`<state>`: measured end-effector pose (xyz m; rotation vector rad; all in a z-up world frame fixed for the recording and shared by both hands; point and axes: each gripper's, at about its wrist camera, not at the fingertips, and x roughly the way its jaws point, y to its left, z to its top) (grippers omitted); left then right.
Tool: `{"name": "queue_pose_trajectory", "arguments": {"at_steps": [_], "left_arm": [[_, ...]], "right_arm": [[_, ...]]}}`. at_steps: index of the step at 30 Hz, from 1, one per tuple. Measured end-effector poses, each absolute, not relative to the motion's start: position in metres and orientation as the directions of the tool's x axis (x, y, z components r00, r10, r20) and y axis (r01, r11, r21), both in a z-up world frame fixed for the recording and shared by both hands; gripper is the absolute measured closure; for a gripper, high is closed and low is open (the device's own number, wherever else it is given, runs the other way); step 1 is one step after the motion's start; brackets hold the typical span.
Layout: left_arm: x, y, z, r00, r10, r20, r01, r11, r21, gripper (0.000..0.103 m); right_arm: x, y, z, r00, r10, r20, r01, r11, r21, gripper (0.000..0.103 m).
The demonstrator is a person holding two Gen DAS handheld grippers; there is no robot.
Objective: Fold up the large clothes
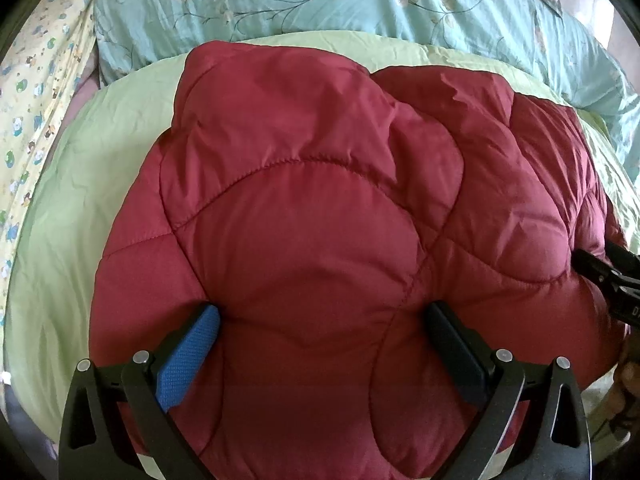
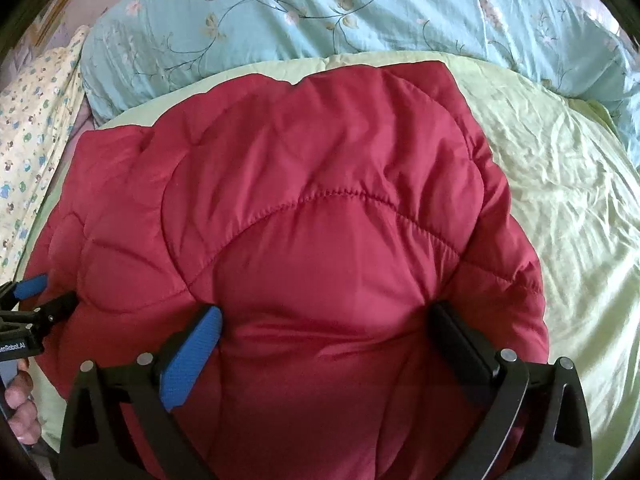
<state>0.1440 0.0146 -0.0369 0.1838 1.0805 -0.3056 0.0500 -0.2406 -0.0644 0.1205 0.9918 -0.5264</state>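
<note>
A dark red quilted puffer jacket (image 1: 320,208) lies folded into a thick bundle on a pale green sheet (image 1: 80,208). It also fills the right wrist view (image 2: 304,224). My left gripper (image 1: 322,316) is open, its fingers spread wide and pressed down on the near part of the bundle's left half. My right gripper (image 2: 326,316) is open, its fingers spread on the right half. The right gripper shows at the right edge of the left wrist view (image 1: 612,280). The left gripper shows at the left edge of the right wrist view (image 2: 36,300).
A light blue floral quilt (image 1: 320,0) lies bunched behind the jacket, also in the right wrist view (image 2: 320,8). A yellow patterned cloth (image 1: 36,92) lies at the far left. The green sheet (image 2: 560,184) stretches to the right of the jacket.
</note>
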Motion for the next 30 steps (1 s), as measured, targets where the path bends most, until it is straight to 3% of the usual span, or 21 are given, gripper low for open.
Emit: {"name": "queue_pose_trajectory", "arguments": {"at_steps": [16,21,30], "left_arm": [[0.146,0.015,-0.029,0.427,-0.156,-0.891,0.353,0.936,0.005,0.0],[0.124,0.031,-0.017,0.449,-0.191,-0.873,0.349,0.937,-0.025,0.0],[0.066,0.046,-0.016,0.493,-0.169,-0.854,0.354,0.935,0.019,0.001]], "right_arm": [[0.05,-0.239,-0.055,0.418,-0.369,-0.83,0.483,0.864,-0.141,0.0],[0.024,-0.221,-0.04,0.476,-0.309,-0.823,0.462,0.885,-0.065,0.0],[-0.018,-0.184,-0.036,0.483,-0.254,-0.838,0.381,0.923,-0.061,0.0]]}}
